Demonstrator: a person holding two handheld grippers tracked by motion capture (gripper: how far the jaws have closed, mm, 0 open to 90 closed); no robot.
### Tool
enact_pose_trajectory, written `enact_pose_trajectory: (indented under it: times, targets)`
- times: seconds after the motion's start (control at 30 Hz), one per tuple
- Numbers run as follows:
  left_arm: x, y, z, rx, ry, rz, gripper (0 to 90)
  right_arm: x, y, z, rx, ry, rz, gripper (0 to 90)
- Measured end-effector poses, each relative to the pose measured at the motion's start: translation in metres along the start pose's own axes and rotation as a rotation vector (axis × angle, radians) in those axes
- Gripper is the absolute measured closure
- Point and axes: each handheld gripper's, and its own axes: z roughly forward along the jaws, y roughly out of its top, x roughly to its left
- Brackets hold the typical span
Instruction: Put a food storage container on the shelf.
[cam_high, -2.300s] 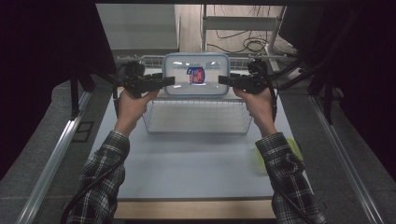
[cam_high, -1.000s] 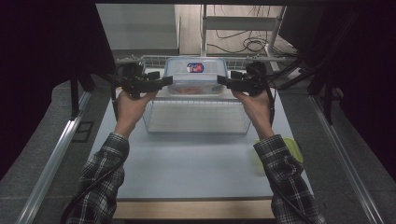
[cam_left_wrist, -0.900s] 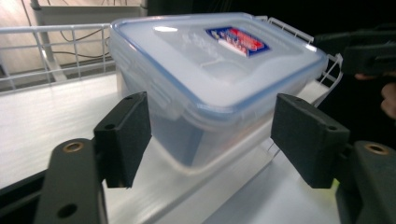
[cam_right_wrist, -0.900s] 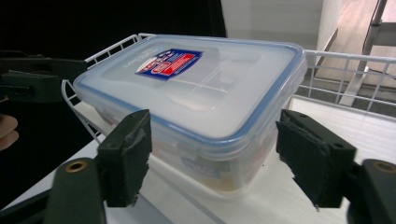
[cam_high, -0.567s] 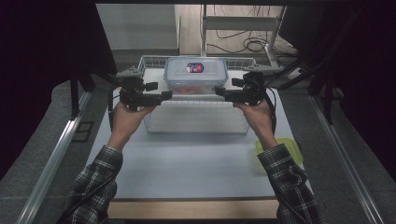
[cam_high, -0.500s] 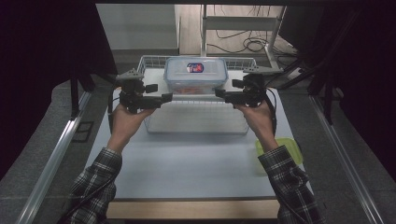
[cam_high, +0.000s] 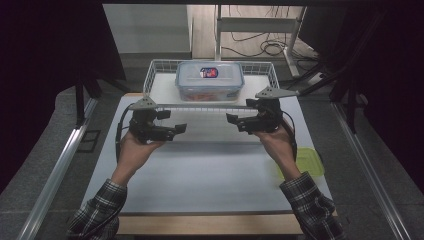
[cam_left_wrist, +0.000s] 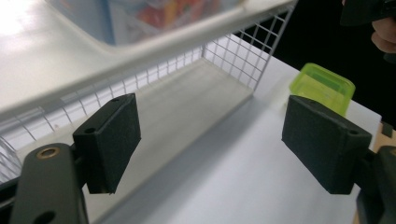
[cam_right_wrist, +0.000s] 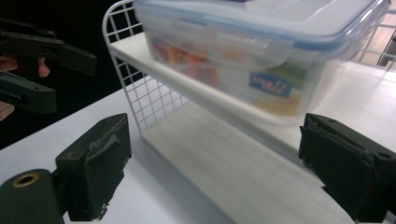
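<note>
A clear food container (cam_high: 210, 80) with a blue-trimmed lid and colourful contents rests on the top shelf of a white wire rack (cam_high: 150, 75). My left gripper (cam_high: 176, 121) hovers in front of the rack's left end, open and holding nothing. My right gripper (cam_high: 234, 121) hovers at the right end, also open. In the left gripper view the gripper (cam_left_wrist: 210, 135) points under the top shelf (cam_left_wrist: 140, 56), with the container (cam_left_wrist: 154, 14) blurred above. In the right gripper view the gripper (cam_right_wrist: 219, 163) faces the container (cam_right_wrist: 261, 56) from slightly below.
A yellow-green lid (cam_high: 305, 162) lies flat on the white table (cam_high: 200, 175) beside the right forearm, and it shows as the green lid (cam_left_wrist: 322, 84) beyond the rack. The rack's lower board (cam_right_wrist: 243, 158) is bare. Dark curtains flank the table.
Both grippers were shut on the container's ends and carried it up onto the rack's top shelf. They have since let go, opened and drawn back toward the person.
</note>
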Motion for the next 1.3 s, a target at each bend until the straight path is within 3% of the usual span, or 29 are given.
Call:
enact_pose_trajectory:
  times: [0.47, 0.87, 1.0, 1.2, 1.3]
  targets:
    - [-0.023, -0.041, 0.000, 0.015, -0.034, 0.009, 15.7, 0.016, -0.042, -0.010, 0.041, 0.026, -0.042, 7.6]
    - [-0.038, -0.074, 0.004, 0.051, -0.032, 0.016, 15.2, 0.016, -0.074, -0.022, 0.052, 0.020, -0.037, 5.9]
    - [-0.040, -0.084, 0.006, 0.054, -0.027, 0.015, 14.5, 0.014, -0.085, -0.024, 0.063, 0.026, -0.001, 4.8]
    - [-0.042, -0.098, 0.006, 0.051, -0.040, -0.002, 13.8, 0.015, -0.099, -0.026, 0.066, 0.024, -0.007, 4.3]
    - [-0.044, -0.104, 0.005, 0.057, -0.055, 0.009, 13.2, 0.016, -0.106, -0.026, 0.083, 0.014, -0.010, 4.3]
